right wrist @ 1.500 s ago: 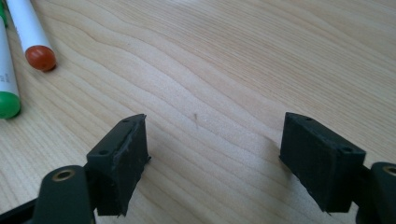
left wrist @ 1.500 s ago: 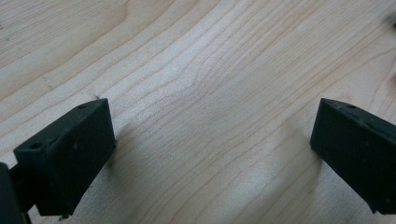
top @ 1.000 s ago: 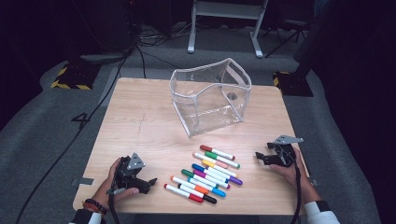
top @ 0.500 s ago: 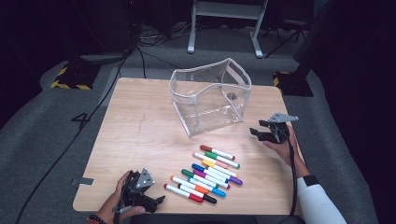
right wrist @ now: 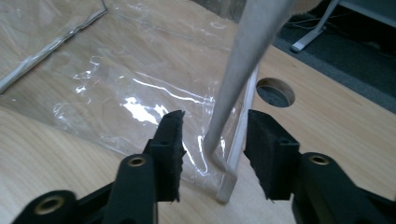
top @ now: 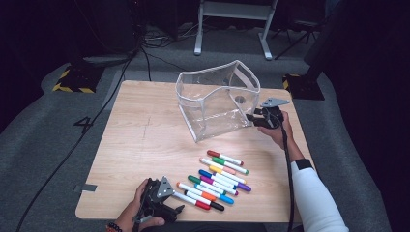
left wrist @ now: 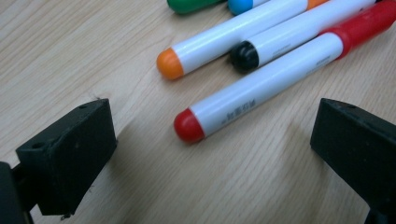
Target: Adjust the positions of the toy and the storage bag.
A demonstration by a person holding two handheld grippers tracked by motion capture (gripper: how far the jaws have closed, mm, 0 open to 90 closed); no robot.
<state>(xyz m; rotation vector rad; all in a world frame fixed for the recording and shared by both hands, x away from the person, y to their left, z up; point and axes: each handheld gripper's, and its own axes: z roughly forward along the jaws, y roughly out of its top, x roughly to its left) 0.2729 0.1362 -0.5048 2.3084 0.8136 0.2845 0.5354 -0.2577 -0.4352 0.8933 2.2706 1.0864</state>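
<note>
High view: a clear plastic pouch (top: 217,104) stands open-topped on the far middle of the wooden table (top: 135,135), and a row of coloured markers (top: 212,181) lies near the front edge, well apart from it. The right gripper (top: 252,117) sits at the pouch's right lower corner, held by the right hand (top: 278,128).

Right gripper view: the jaws have just been closing. They stand partly spread, one on each side of the pouch's grey-trimmed corner edge (right wrist: 233,140); the pads (right wrist: 170,149) are not pressing on it. A round hole (right wrist: 275,92) in the tabletop lies just beyond that edge.

Left gripper view: the jaws are spread wide with nothing gripped. A red-capped marker (left wrist: 271,79) lies on the wood between and ahead of them, touching neither. An orange-tipped marker (left wrist: 224,42) and a black-tipped one (left wrist: 289,39) lie just beyond it. In the high view the left gripper (top: 175,210) rests at the near left edge, just beside the nearest markers.
</note>
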